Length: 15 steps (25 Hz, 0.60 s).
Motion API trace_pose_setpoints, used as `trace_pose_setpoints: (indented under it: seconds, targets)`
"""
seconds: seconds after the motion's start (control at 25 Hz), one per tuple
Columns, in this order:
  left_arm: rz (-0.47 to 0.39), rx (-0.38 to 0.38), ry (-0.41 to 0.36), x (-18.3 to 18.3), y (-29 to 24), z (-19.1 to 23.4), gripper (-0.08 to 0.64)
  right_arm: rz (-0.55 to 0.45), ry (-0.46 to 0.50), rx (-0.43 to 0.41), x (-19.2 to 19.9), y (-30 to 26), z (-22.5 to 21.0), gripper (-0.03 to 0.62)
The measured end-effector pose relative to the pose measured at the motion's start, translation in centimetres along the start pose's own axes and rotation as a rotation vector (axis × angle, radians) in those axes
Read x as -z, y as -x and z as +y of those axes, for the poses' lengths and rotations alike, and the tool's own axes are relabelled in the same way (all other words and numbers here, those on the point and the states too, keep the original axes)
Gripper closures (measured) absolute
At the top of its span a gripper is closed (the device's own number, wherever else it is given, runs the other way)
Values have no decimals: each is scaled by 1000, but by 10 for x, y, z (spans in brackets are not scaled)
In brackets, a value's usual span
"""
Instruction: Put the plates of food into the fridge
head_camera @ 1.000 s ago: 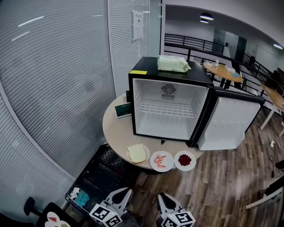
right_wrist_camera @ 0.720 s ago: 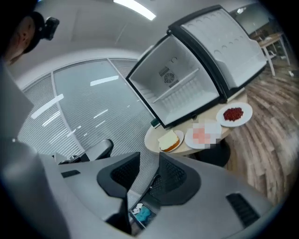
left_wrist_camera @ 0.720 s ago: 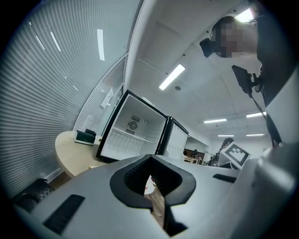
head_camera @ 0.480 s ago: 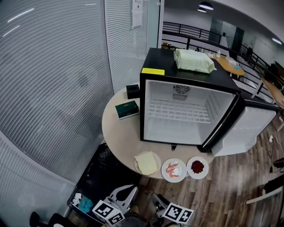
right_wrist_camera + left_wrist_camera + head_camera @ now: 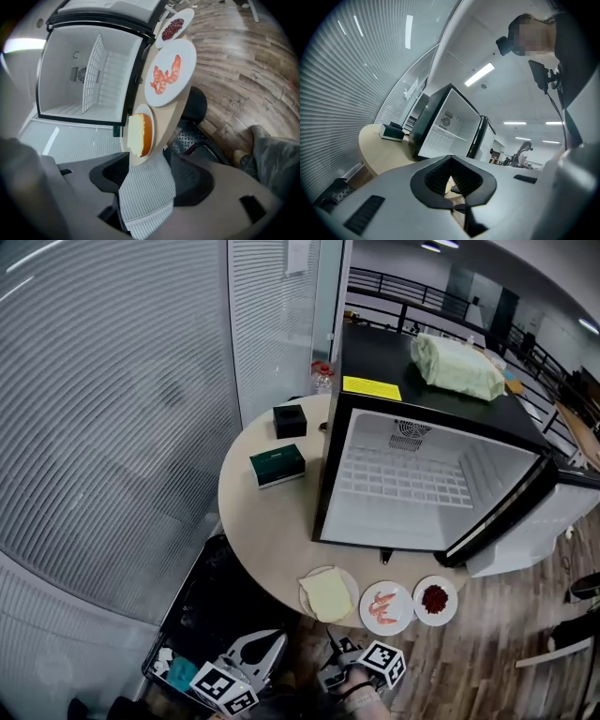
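White round plates [image 5: 386,607] edge the beige table [image 5: 267,521]; empty right tool [image 5: 150,179] has just opened wide, left tool [image 5: 452,182] closed.

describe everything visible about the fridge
The fridge is a small black cube with a white, empty inside, one wire shelf and a round fan vent at the back. Its door is swung open to the right. It stands upright on the round table, with a yellow sticker and a pale green bag on top.

Overhead and low views, common fridge [image 5: 427,465]
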<state>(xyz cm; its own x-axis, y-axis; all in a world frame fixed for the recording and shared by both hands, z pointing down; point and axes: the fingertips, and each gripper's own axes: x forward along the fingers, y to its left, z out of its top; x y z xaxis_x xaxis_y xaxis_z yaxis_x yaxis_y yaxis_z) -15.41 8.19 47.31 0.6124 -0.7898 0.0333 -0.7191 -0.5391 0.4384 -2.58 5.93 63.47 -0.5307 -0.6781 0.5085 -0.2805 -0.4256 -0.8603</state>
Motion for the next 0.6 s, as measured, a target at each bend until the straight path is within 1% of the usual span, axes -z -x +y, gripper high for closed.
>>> trace_pose_setpoints:
  seconds: [0.16, 0.24, 0.36, 0.44, 0.52, 0.6]
  targets:
    - [7, -23, 28, 4, 0, 15, 554, -2, -74, 24, -9, -27, -2, 333]
    - [16, -36, 21, 3, -3, 20, 553, -20, -125, 44, -17, -35, -5, 333]
    - [21, -55, 28, 3, -5, 22, 554, -59, -194, 42, -23, -42, -6, 334]
    - [24, -61, 36, 3, -8, 23, 554, -70, -202, 43, -20, -43, -6, 334]
    - [26, -62, 40, 2, -15, 24, 554, -18, -201, 46, -6, -42, -7, 334]
    - [24, -60, 42, -1, -23, 26, 554, 71, -218, 36, 16, -41, -5, 334]
